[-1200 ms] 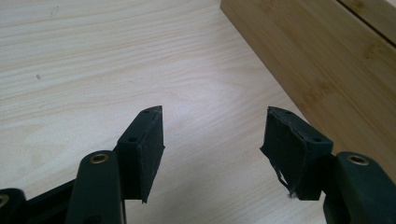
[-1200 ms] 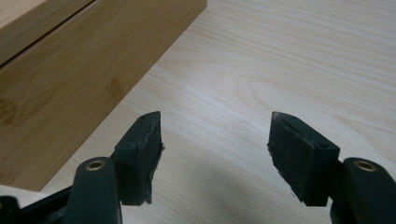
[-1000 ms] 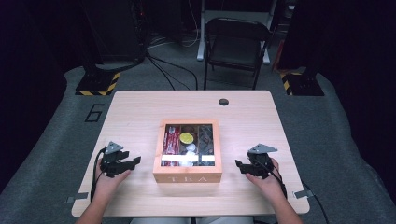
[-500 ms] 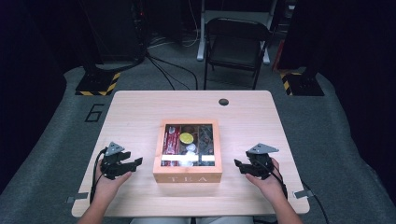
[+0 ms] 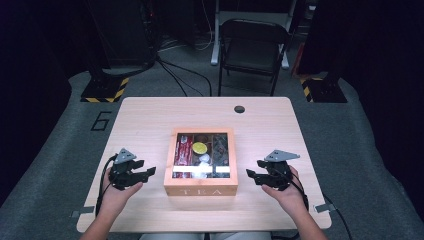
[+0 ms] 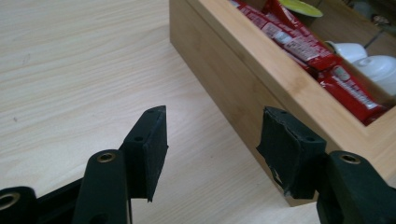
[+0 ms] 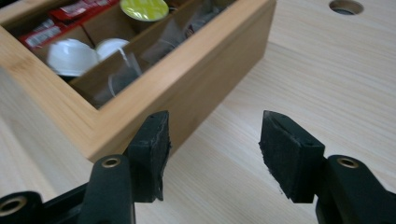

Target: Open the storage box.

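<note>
**Ana:** Left gripper first: it hangs beside the left wall of the tea box, jaws parted with nothing between them. They have just been closing a little, and against the picture from a second ago it sits slightly higher over the tabletop.

**Ben:** And the box itself?

**Ana:** Mid-tabletop, between the two hands, unmoved. From the left gripper view I see red wrappers in the near compartment, white pods past them.

**Ben:** Right side?

**Ana:** Right gripper mirrors it: near the box's right wall, not touching, jaws apart and empty, also just narrowed, also lifted a bit.

**Ben:** So what does that mean?

**Ana:** My guess is both hands are readying to work on the box from either side, narrowing the jaws to suit. No contact yet.

**Ben:** Anything unclear?

**Ana:** Glare across the box in the high view suggests a clear lid; I cannot tell for sure. The sachets are murky, the yellow-topped capsule is cut off at the frame edge, and the box's far corners lie outside both gripper views.
</note>
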Available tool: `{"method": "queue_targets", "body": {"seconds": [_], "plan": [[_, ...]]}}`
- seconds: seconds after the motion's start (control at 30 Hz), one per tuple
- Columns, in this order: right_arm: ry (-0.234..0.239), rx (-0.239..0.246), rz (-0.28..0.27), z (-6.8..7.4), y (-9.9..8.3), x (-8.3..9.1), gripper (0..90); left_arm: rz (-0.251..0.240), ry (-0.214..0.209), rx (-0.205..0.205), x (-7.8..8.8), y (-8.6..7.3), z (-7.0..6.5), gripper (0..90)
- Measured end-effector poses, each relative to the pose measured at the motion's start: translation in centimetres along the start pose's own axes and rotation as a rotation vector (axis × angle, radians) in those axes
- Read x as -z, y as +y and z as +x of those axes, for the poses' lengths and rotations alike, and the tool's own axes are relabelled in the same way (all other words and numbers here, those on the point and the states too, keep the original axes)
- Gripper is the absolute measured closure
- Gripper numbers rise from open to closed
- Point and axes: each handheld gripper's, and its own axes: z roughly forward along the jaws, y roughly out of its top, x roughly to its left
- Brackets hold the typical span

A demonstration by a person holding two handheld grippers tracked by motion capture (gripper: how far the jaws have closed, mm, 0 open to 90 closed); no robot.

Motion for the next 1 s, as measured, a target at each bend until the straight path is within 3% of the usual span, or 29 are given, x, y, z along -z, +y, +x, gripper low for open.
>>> {"method": "queue_targets", "body": {"seconds": [0.13,0.23,0.47,0.57,0.73,0.87,0.97,1.0], "plan": [[0.021,-0.009,-0.022,0.4,0.9,0.2,40.3,-0.021,-0.002,0.008,0.4,1.1,-0.6,39.2],[0.015,0.005,-0.021,0.8,1.7,0.1,41.6,-0.04,0.013,-0.008,0.6,1.8,-1.0,39.6],[0.005,0.04,-0.041,1.8,2.3,-0.3,44.1,-0.051,-0.028,-0.021,0.6,2.1,-1.9,42.2],[0.039,0.05,-0.045,2.5,2.1,-0.3,50.4,-0.049,-0.046,-0.033,0.5,1.7,-2.3,43.7],[0.076,0.068,-0.058,3.5,1.8,-0.3,52.3,-0.048,-0.07,-0.045,0.8,1.0,-2.9,43.6],[0.094,0.088,-0.055,4.0,1.4,-0.5,51.6,-0.055,-0.085,-0.068,1.0,0.4,-3.5,43.8],[0.129,0.068,-0.053,4.2,0.9,-0.8,47.4,-0.048,-0.102,-0.089,0.9,0.2,-4.0,43.7],[0.151,0.053,-0.048,4.2,0.8,-1.0,45.4,-0.054,-0.125,-0.079,0.8,0.2,-4.1,43.3]]}}
